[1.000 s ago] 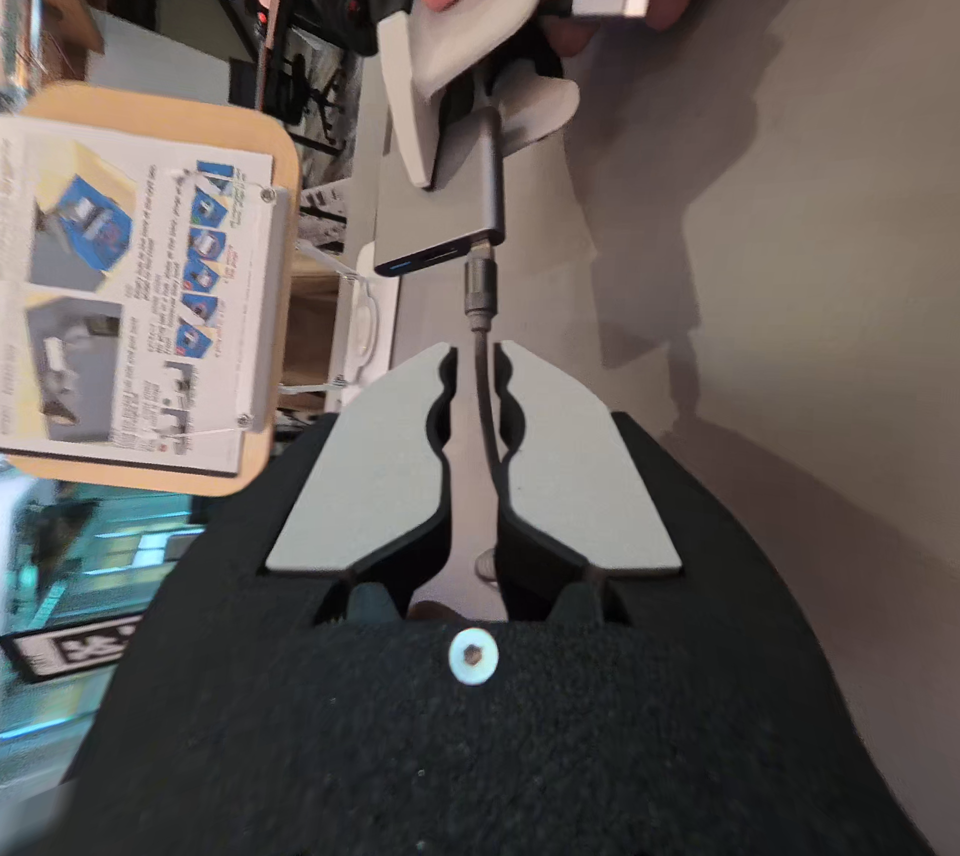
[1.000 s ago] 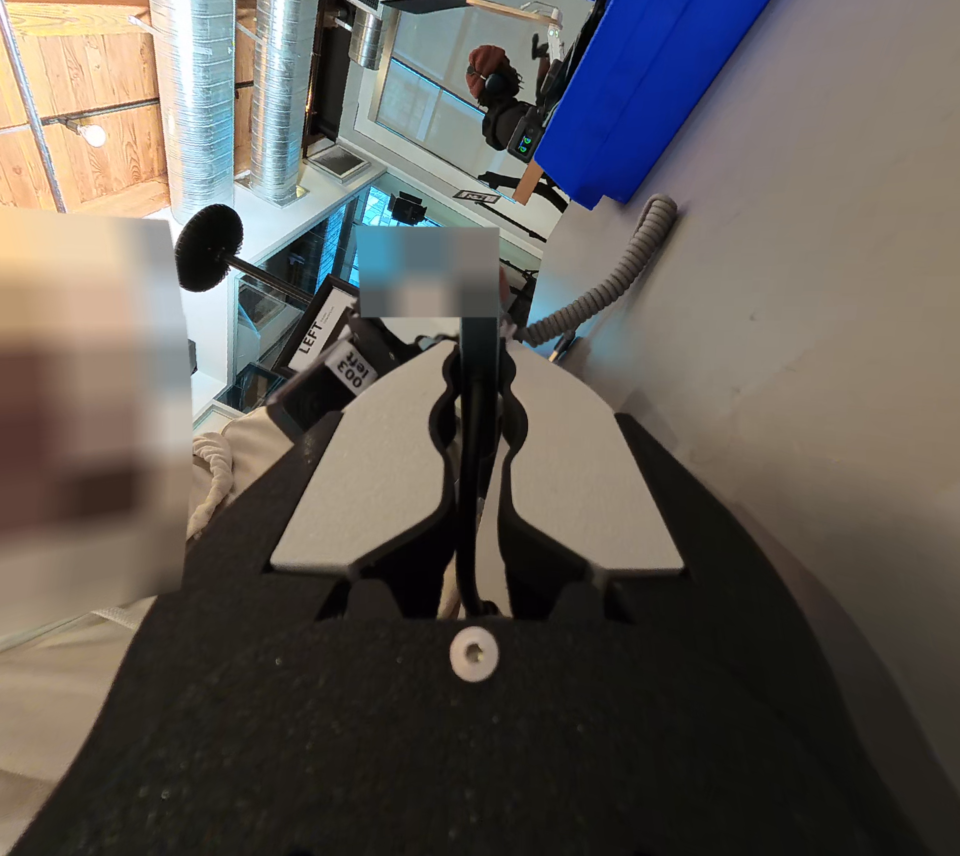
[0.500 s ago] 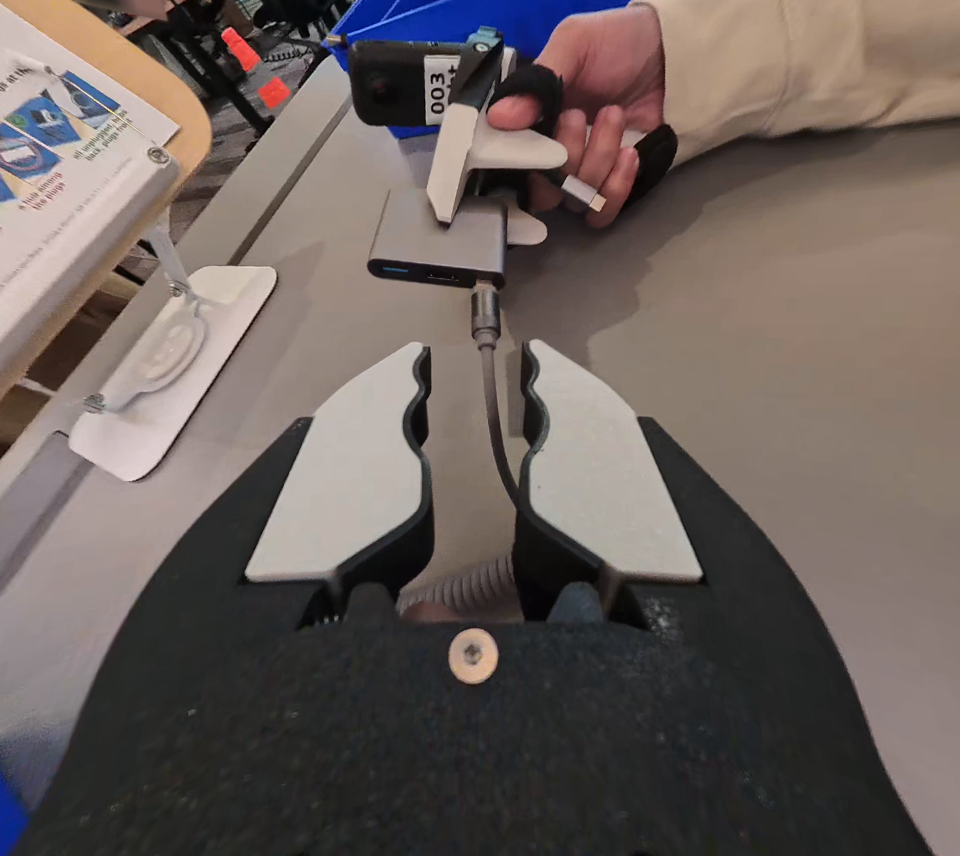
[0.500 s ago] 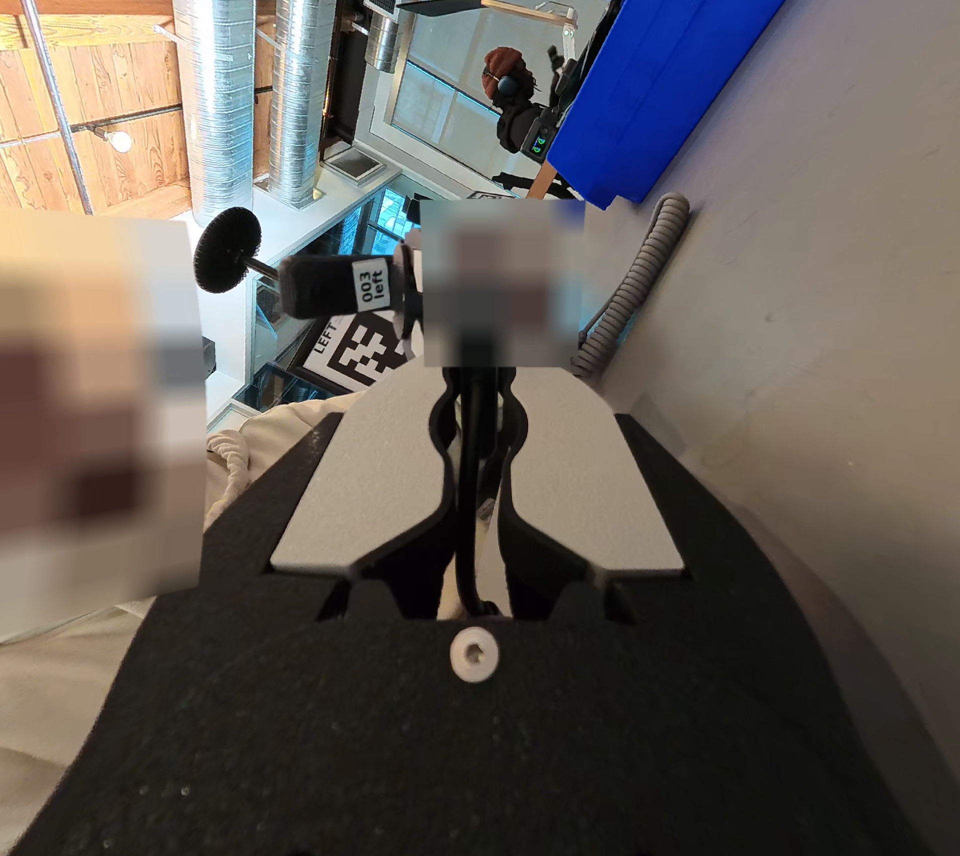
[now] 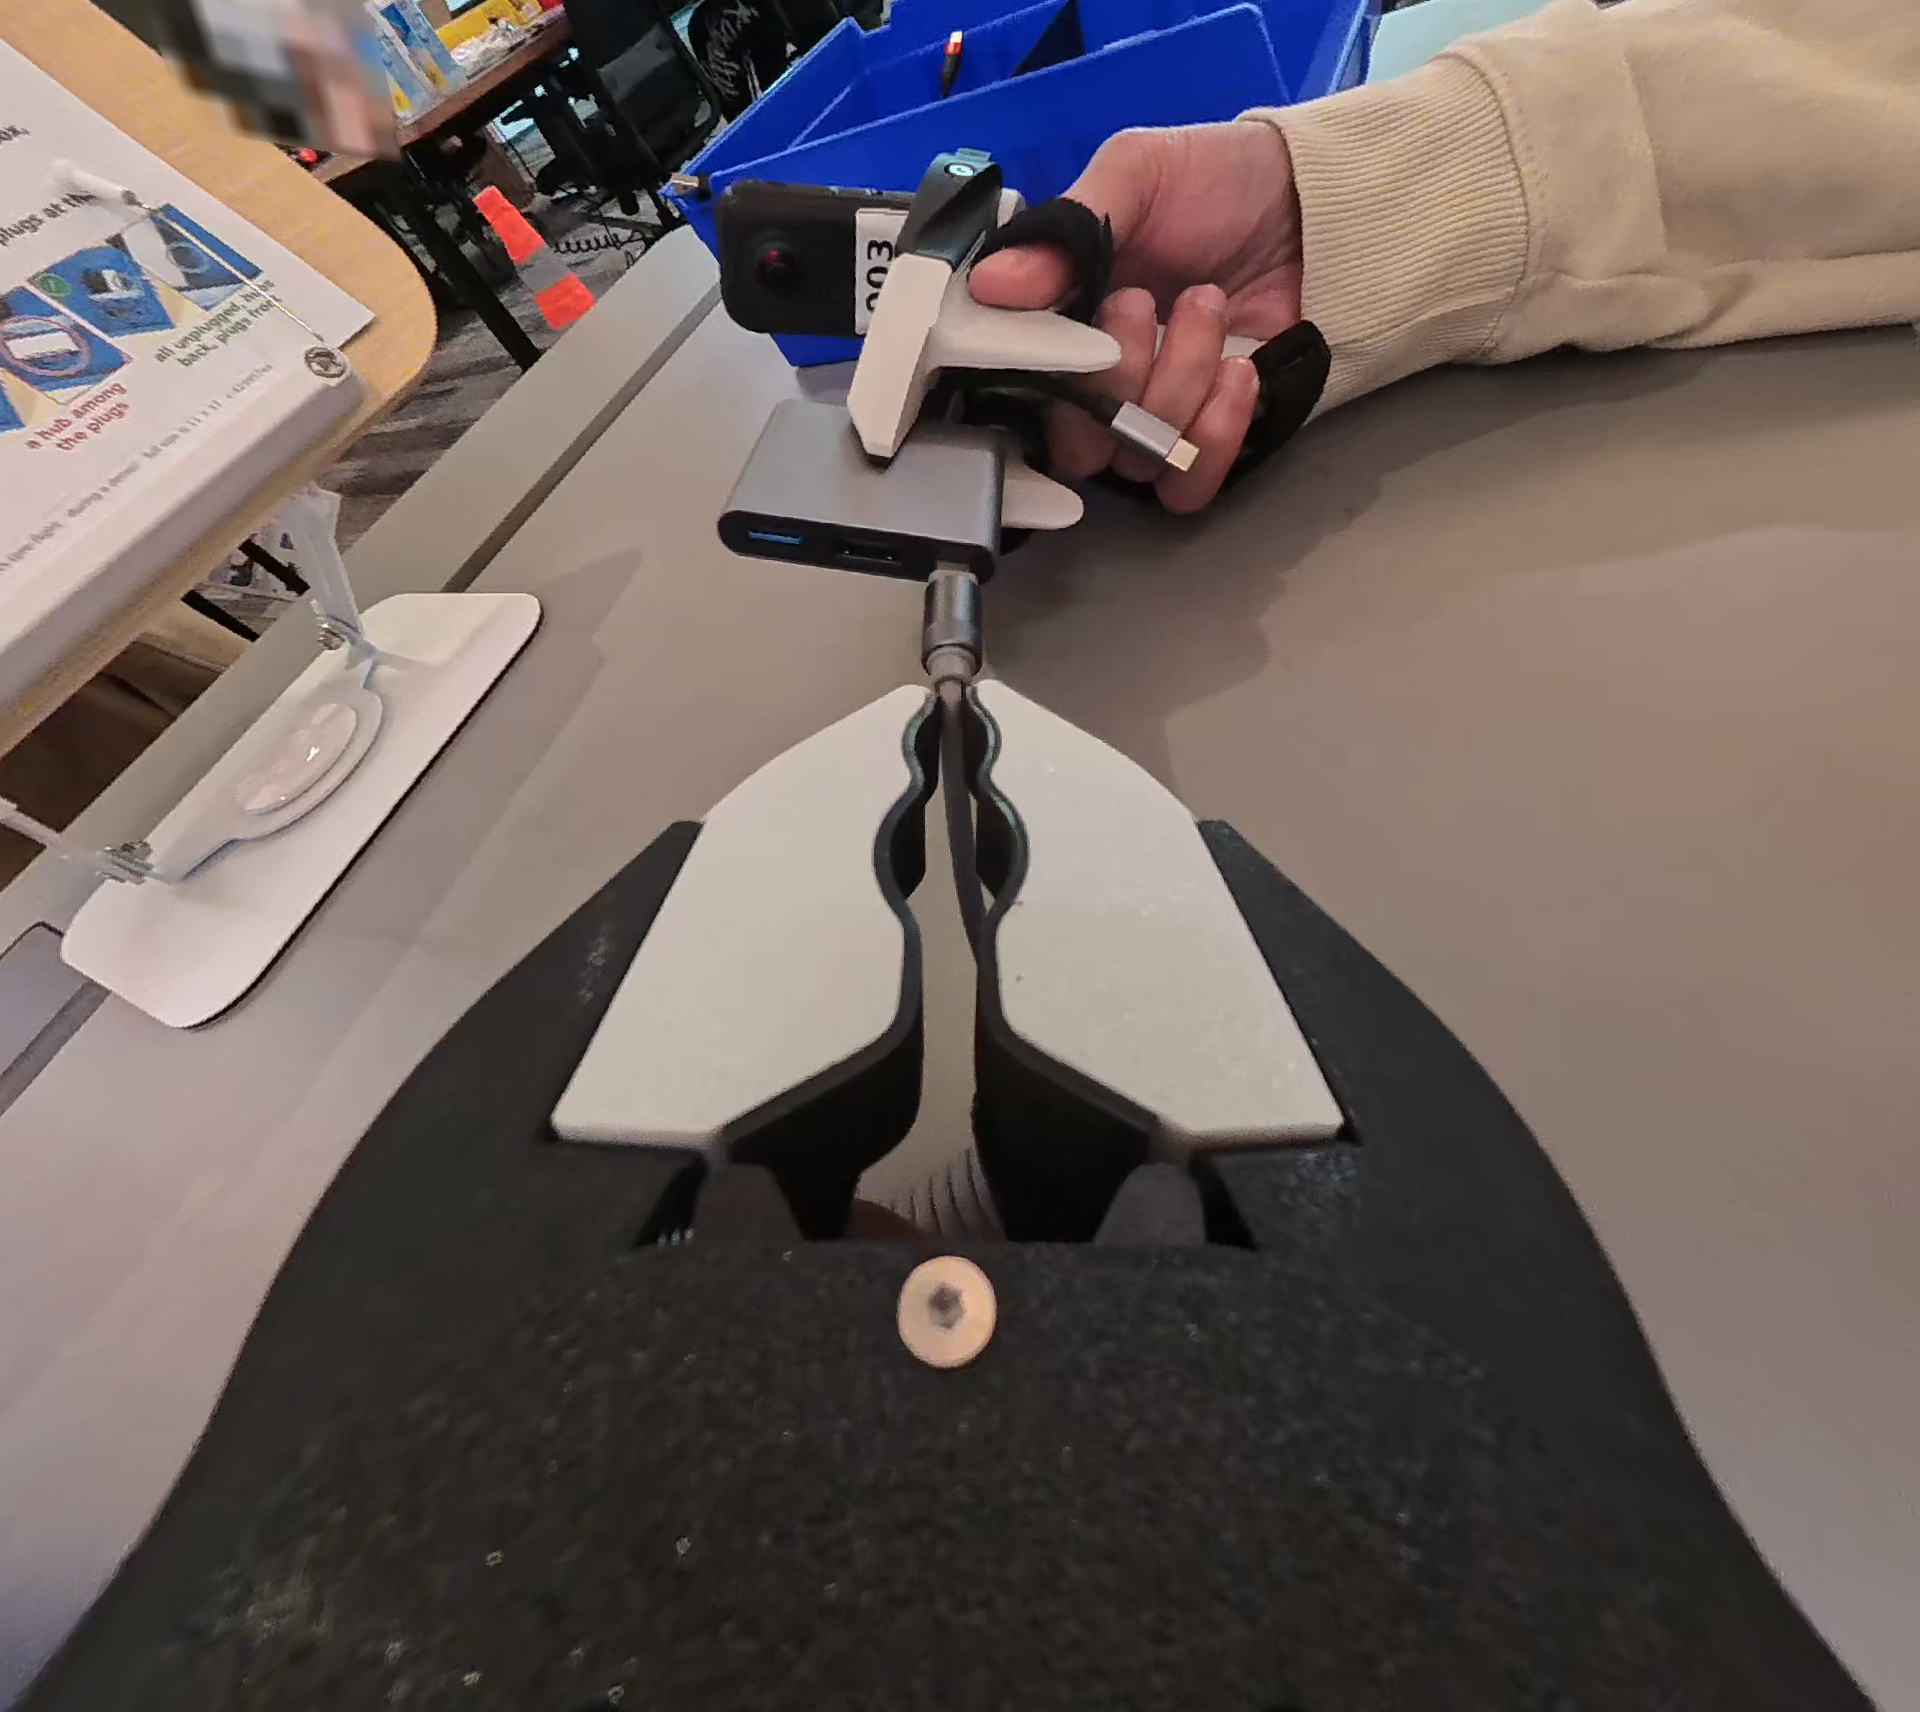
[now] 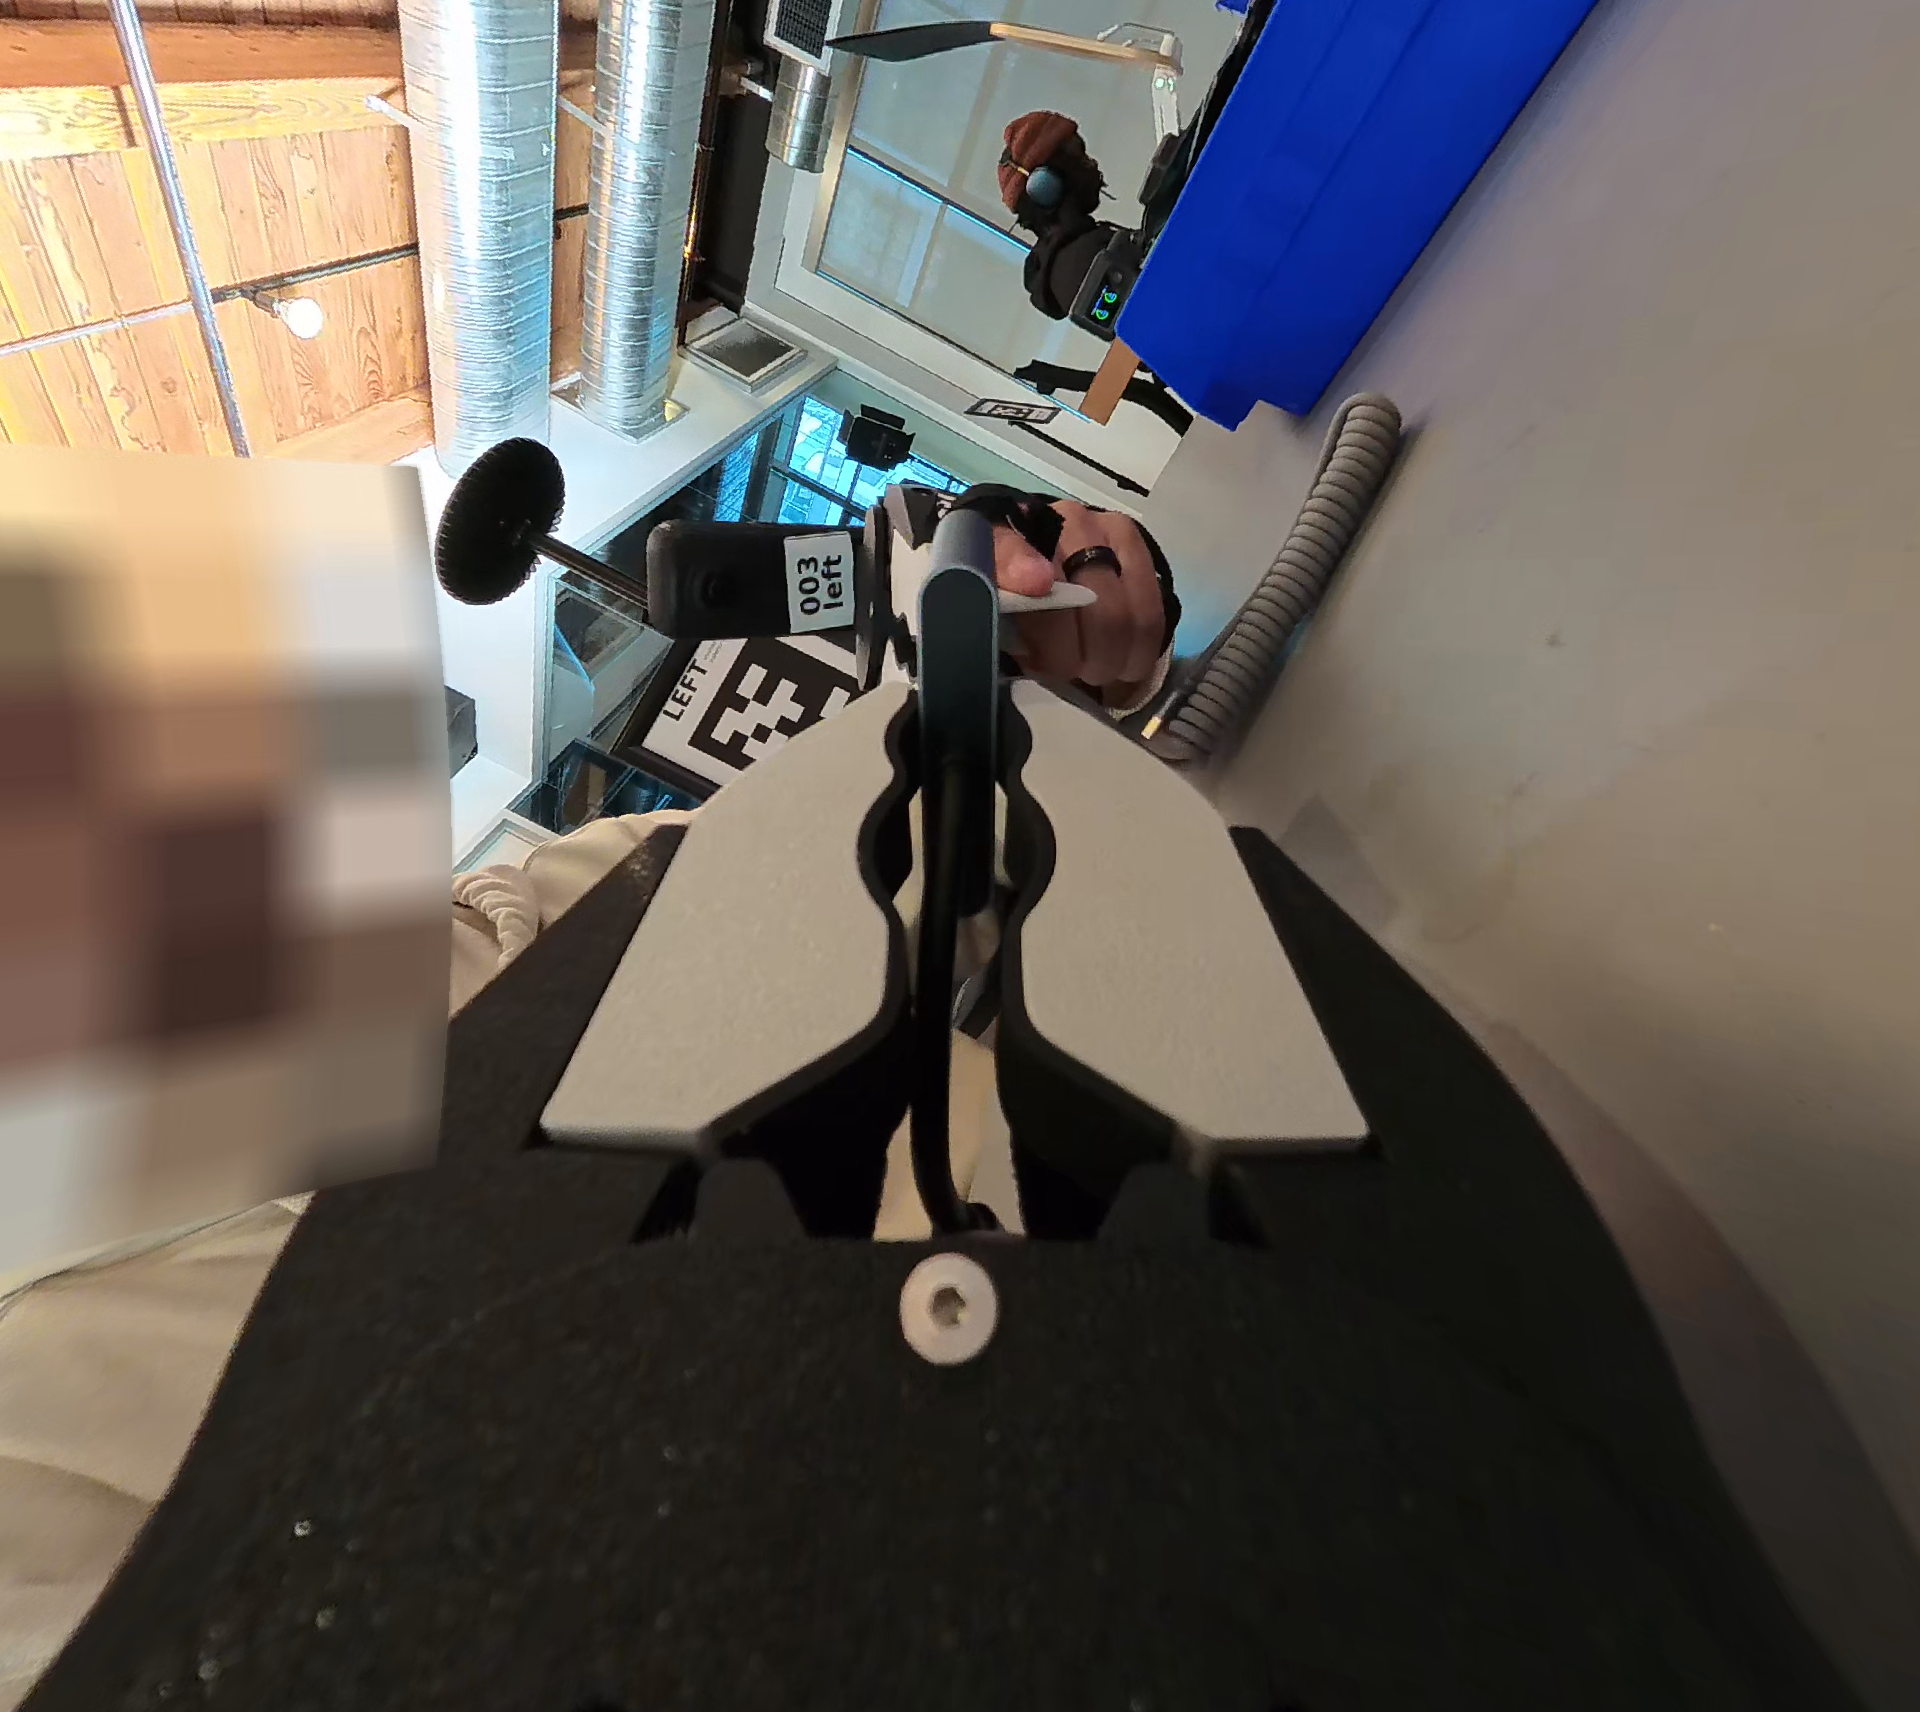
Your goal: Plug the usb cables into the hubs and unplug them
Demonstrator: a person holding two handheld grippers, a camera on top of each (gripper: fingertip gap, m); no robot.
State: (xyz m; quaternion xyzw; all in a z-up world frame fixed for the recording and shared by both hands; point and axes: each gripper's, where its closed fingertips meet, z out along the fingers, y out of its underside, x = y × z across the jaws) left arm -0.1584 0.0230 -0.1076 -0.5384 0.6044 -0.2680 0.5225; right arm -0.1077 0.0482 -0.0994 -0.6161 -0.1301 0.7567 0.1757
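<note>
In the left wrist view, my left gripper (image 5: 951,704) is shut on a dark usb cable (image 5: 958,815), just behind its metal plug (image 5: 951,618). The plug sits in the rightmost port of a grey hub (image 5: 868,486). My right gripper (image 5: 940,457) holds that hub from behind, one white finger on top and one beneath, a little above the table. The hub's own lead with a silver plug (image 5: 1153,438) hangs by the person's hand. In the right wrist view, my right gripper (image 6: 956,712) is shut on the hub (image 6: 958,623), seen edge-on.
A blue bin (image 5: 1091,52) stands behind the hub; it also shows in the right wrist view (image 6: 1455,104). An instruction board on a white stand (image 5: 301,789) is at the left. A grey coiled cable (image 6: 1311,561) lies by the bin. The grey table (image 5: 1558,831) spreads to the right.
The left wrist view has swung from sideways to level. My left gripper opened wider around the cable, then closed on it just behind the plug. The right gripper kept hold of the hub.
</note>
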